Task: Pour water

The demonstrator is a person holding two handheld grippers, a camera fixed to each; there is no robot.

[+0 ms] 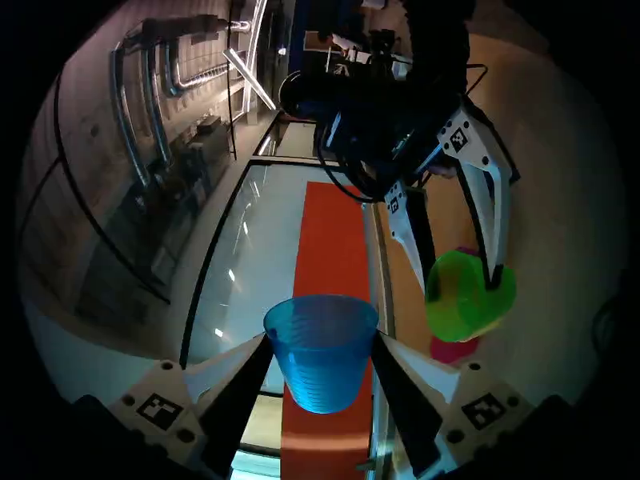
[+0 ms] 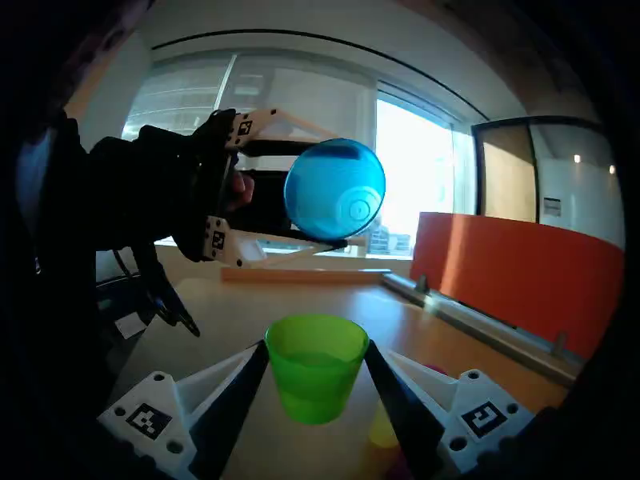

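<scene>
Jaws on the left gripper (image 1: pixel 322 340) are pinching a blue cup (image 1: pixel 322 364) by its sides. The whole left gripper view is rolled over, so that cup is tipped well off upright. Off to the side, the right gripper (image 1: pixel 462 282) has its jaws clamped on a green cup (image 1: pixel 468 304), held above the desk (image 1: pixel 552 264) with something pink (image 1: pixel 452 350) just under it.

Over to the right gripper view: the green cup (image 2: pixel 316 376) sits upright between the jaws, apparently with some water in it. It is held in the air over the desk, well clear of the edge with the orange screen (image 2: pixel 520 280). The blue cup (image 2: pixel 334 190) hangs higher and beyond, base turned this way, and I can't tell what's left inside.

Now the danger, for my money: the blue rim doesn't look lined up over the green mouth, so any stream could splash onto the desk. Thin plastic squeezed this hard could also flex and slip.
</scene>
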